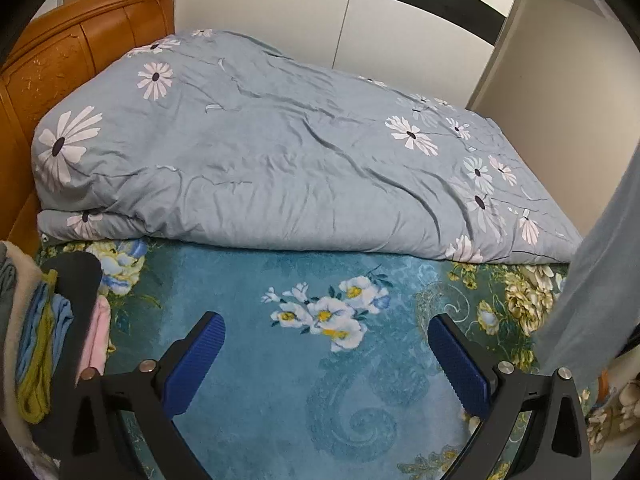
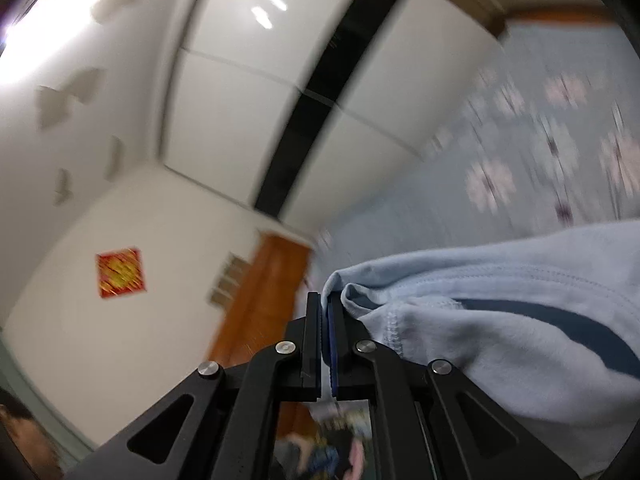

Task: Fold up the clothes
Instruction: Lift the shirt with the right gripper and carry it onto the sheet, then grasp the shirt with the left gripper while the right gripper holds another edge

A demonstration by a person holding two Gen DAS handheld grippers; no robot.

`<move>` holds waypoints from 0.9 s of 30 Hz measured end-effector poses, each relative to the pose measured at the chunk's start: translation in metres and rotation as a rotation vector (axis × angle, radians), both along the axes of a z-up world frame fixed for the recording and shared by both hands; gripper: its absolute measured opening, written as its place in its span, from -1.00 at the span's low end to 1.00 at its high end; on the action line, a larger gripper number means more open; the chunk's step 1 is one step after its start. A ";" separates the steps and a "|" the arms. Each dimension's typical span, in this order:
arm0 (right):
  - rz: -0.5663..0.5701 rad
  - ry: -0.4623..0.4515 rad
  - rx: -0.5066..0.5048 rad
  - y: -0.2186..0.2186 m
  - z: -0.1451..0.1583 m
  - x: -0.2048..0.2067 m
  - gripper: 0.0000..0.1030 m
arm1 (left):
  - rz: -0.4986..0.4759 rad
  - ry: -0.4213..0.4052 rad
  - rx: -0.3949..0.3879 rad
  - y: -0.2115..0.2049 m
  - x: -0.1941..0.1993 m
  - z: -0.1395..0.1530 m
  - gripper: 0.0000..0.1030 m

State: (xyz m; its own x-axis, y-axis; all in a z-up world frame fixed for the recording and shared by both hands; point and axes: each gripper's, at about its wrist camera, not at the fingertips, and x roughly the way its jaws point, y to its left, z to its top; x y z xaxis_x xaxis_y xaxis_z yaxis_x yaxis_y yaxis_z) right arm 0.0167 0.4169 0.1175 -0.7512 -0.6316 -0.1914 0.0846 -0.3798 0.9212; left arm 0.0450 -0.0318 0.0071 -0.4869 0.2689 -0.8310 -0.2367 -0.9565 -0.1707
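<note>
My left gripper (image 1: 326,332) is open and empty, its blue pads wide apart over the teal floral bed sheet (image 1: 256,356). My right gripper (image 2: 325,300) is shut on the edge of a light blue garment (image 2: 500,320) with a dark blue stripe, held up in the air and tilted; the view is motion-blurred. The same garment hangs at the right edge of the left wrist view (image 1: 592,280). A pile of mixed clothes (image 1: 36,344), in pink, blue, olive and grey, lies at the left.
A folded grey-blue duvet (image 1: 280,152) with white daisies fills the far half of the bed. An orange wooden headboard (image 1: 68,52) stands at the left. White wardrobe doors (image 1: 360,28) are behind the bed.
</note>
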 end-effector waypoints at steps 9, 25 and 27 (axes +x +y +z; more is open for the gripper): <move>0.266 -0.346 -0.051 -0.175 -0.141 -0.034 -0.93 | 0.111 -0.053 -0.011 -0.051 0.008 -0.019 1.00; 0.686 -0.473 0.403 -0.346 -0.193 -0.116 -0.68 | 0.247 -0.209 0.021 -0.096 -0.004 -0.076 1.00; 0.714 -0.451 0.407 -0.342 -0.185 -0.114 -0.06 | 0.246 -0.231 0.035 -0.092 -0.010 -0.085 1.00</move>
